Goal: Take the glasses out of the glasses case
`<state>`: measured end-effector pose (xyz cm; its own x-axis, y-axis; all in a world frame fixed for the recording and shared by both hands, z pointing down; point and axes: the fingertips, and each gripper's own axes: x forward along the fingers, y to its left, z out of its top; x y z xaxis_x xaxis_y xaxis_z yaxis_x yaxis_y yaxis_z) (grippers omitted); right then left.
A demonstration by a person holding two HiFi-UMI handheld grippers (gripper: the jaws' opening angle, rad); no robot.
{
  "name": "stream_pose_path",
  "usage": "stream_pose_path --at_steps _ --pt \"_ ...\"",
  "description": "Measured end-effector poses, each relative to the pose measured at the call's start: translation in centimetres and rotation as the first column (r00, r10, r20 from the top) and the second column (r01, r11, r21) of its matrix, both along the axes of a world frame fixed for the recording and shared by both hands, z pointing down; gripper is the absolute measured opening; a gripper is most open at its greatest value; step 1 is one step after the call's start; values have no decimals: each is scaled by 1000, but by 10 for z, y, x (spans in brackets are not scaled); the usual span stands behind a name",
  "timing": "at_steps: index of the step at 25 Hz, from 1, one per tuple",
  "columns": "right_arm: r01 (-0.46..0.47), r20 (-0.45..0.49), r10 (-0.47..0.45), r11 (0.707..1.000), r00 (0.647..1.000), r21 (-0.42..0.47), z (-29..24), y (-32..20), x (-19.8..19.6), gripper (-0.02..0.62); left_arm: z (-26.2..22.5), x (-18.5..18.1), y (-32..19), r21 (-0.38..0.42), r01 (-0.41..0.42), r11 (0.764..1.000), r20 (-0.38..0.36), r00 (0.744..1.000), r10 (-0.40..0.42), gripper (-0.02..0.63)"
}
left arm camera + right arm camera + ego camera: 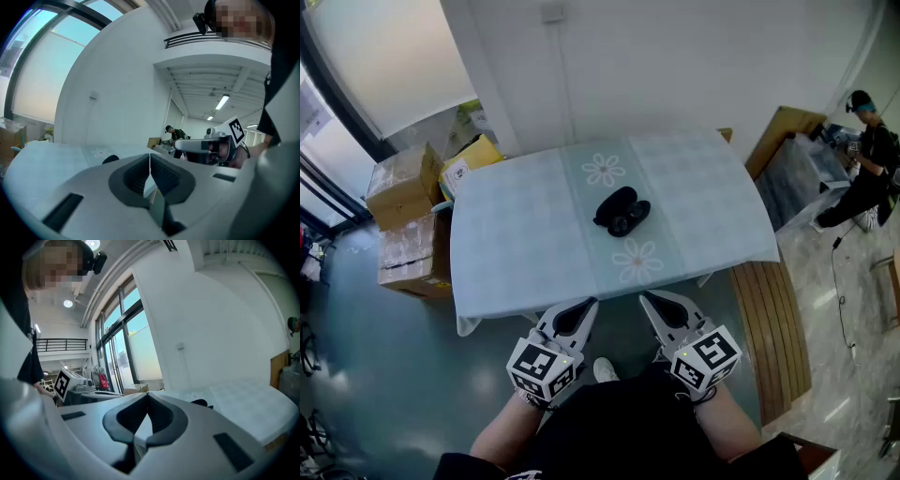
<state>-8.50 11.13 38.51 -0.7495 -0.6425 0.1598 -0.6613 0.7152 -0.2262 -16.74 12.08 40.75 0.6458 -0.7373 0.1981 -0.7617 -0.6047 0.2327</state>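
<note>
Down at the near edge of the table point(506, 253), the person held both grippers low and close to the body, short of the tabletop and well apart from the glasses case point(622, 212). The left gripper point(581, 309) pointed up and slightly inward, and in its own view its jaws stood pressed together along a thin seam with nothing caught between them point(150, 165). The right gripper point(654, 305) mirrored it on the other side, and its own view showed the same: jaws shut tip to tip, holding nothing point(147, 404). Each gripper's marker cube sat near the person's wrist, and each gripper showed at the edge of the other's view. The glasses case lay near the middle of the table on a pale checked tablecloth point(703, 202), between two printed flower motifs, one beyond it point(603, 170) and one nearer the person point(637, 260). It read as two dark rounded lobes touching each other; whether it lay open, and whether glasses rested in it, could not be told from that height. From the left gripper view only a small dark hump of it rose over the jaw housing point(110, 159), and the right gripper view likewise caught just a dark sliver point(201, 402). Cardboard boxes point(403, 183) were stacked on the floor beside the table's left end, a wooden bench point(773, 319) ran along its right side, and another person point(867, 150) was bent over a surface in the far right corner.
</note>
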Motion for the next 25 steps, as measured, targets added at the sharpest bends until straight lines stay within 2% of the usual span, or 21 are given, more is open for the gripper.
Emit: stream_pose_path --at_steps 7,13,25 --pt "3 2 -2 1000 1000 -5 3 1 1 23 0 1 -1 0 1 1000 1 1000 -1 31" --pt "31 -8 -31 999 999 44 -4 4 -2 23 1 3 -1 -4 -3 1000 5 1000 3 31" --pt "13 -28 -11 998 1000 59 -12 -14 14 23 2 10 -8 -16 -11 1000 6 1000 11 31"
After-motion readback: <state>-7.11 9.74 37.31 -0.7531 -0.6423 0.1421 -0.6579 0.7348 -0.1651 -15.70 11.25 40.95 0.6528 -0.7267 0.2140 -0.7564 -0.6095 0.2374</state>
